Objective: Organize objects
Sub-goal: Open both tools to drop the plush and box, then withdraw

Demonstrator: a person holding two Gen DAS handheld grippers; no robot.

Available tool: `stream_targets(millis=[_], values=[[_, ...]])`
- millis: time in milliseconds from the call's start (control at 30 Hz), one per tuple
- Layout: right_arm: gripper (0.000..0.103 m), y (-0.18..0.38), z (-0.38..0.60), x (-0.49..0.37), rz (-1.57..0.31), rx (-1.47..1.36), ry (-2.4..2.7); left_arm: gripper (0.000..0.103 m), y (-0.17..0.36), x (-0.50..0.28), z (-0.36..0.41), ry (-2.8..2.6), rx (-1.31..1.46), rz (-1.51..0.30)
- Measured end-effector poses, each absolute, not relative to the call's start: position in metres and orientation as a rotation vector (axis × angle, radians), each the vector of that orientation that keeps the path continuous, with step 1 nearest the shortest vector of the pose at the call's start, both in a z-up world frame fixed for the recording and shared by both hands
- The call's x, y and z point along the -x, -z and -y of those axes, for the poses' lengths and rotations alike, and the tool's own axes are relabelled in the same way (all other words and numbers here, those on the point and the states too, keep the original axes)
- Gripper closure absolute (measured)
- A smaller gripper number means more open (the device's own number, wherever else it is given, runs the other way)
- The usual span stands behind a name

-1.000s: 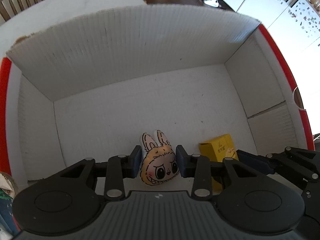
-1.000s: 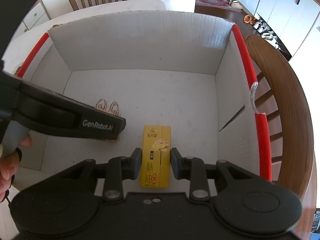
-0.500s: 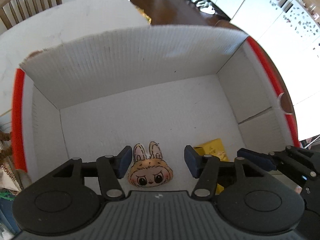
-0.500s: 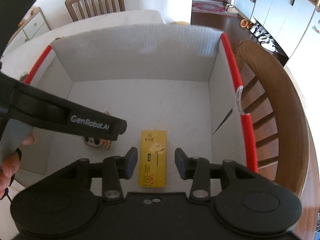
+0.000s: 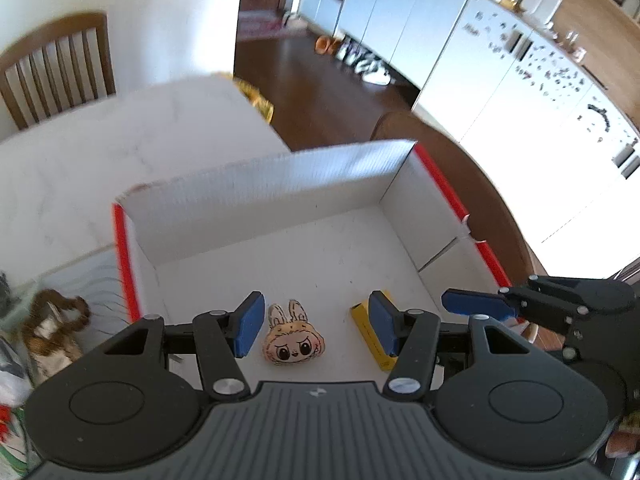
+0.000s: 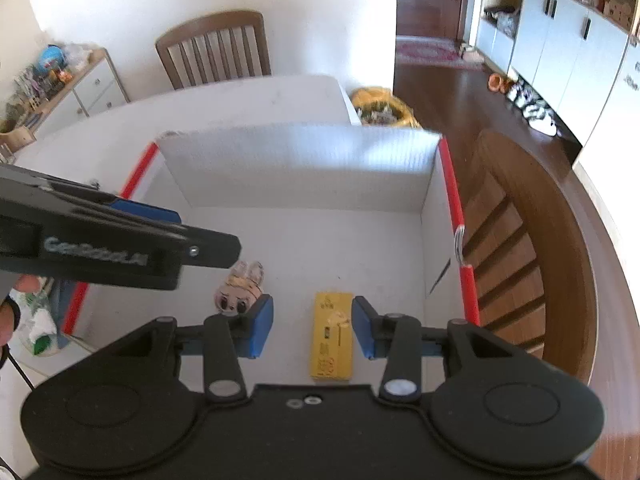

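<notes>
The left gripper [image 5: 316, 330] hung above the near part of the box with its blue pads spread wide and nothing between them. Below that gap the bunny-eared plush face [image 5: 293, 344] lay flat on the box floor, clear of both pads. The right gripper [image 6: 312, 332] was likewise parted and empty, and the yellow carton [image 6: 332, 338] lay lengthwise on the floor beneath its gap, just right of the plush.

Both things sat in the near half of the white corrugated box [image 6: 304, 160]. The far half of its floor was bare, and the four walls stood well apart from either item. Red tape [image 6: 452, 188] ran along the left and right rims; the right wall showed a slit near its near end.

The box rested on a white table [image 5: 120, 148]. A wooden chair [image 6: 212, 50] stood at the table's far side and another curved chair back [image 6: 560, 240] pressed close along the box's right wall. Beyond lay a dark wood floor and white cabinets [image 5: 400, 32].
</notes>
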State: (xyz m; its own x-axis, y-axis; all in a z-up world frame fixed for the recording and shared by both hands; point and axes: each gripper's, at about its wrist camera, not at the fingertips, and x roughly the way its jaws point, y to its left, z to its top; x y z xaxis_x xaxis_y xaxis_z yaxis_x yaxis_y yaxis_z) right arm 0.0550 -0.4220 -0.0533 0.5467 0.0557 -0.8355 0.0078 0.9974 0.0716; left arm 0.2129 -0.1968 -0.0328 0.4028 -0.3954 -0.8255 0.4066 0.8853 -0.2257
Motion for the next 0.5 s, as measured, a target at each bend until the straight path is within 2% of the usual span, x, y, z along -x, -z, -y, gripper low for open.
stream_targets(millis=[233,367,500], values=[[0.059,0.031,0.412,-0.037,-0.926,-0.105,-0.039,0.046,0.019,-0.195,0.175,0.529,-0.01,-0.944],[0.047,0.02,0.398,-0.028,-0.881,-0.11,-0.037,0.041,0.013,-0.184,0.149,0.521,0.013,-0.903],[0.042,0.012,0.382,-0.019,-0.849,-0.111,-0.034,0.037,0.007,-0.175,0.118,0.5,0.037,-0.87]])
